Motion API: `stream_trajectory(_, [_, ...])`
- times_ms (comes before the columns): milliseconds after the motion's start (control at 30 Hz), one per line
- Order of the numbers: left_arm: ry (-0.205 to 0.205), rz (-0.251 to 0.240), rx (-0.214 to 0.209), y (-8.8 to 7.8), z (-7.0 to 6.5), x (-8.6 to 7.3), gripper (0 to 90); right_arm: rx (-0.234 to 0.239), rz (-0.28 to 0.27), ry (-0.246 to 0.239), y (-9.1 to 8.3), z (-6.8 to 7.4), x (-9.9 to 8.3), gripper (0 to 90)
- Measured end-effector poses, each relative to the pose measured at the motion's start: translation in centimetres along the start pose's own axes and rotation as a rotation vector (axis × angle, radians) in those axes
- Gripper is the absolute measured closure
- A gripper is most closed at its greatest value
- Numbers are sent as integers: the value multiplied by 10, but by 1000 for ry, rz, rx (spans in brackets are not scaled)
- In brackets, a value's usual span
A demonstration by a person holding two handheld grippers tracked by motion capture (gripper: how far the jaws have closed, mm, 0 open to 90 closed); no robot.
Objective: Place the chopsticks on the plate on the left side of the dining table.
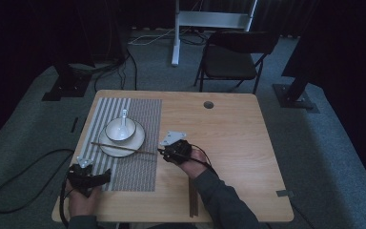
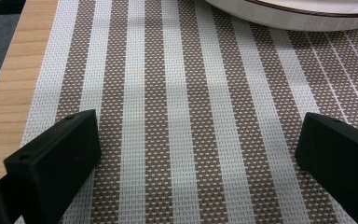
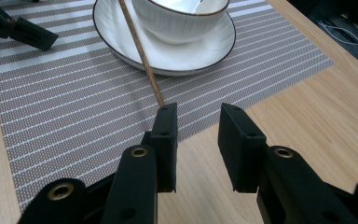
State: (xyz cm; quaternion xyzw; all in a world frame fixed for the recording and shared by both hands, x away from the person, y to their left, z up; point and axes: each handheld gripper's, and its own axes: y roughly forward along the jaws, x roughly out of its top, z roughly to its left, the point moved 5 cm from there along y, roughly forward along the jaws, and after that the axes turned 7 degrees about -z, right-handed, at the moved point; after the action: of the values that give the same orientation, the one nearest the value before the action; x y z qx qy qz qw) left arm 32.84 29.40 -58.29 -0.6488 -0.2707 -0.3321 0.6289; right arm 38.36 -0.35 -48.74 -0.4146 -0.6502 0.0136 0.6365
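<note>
A white bowl (image 1: 119, 131) holding a white spoon (image 1: 124, 117) stands on a white plate (image 1: 140, 132), which rests on a striped placemat (image 1: 138, 171). One brown chopstick (image 1: 124, 148) lies across the plate's near rim. My right gripper (image 1: 161, 152) sits at the chopstick's right end. In the right gripper view its jaws (image 3: 198, 112) stand apart over the mat's edge with nothing between them, and the chopstick (image 3: 142, 51) ends at the left jaw's tip. My left gripper (image 1: 96, 172) rests open on the mat's near left corner, jaws (image 2: 196, 144) wide, with the plate (image 2: 284, 16) ahead of it.
A dark brown stick (image 1: 192, 200) lies near the table's front edge beside the right forearm. The wooden table (image 1: 228, 143) has a round cable hole (image 1: 208, 104) at the back. A black chair (image 1: 233, 59) stands beyond the far edge.
</note>
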Motion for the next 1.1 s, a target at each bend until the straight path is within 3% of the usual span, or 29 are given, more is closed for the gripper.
stream_trajectory(433, [0, 0, 0, 0, 0, 0, 3, -24, -12, 32, -19, -7, -10, 669])
stream_trajectory(1100, [-1, 0, 0, 0, 0, 0, 2, -39, -12, 75, -31, -7, -28, 655])
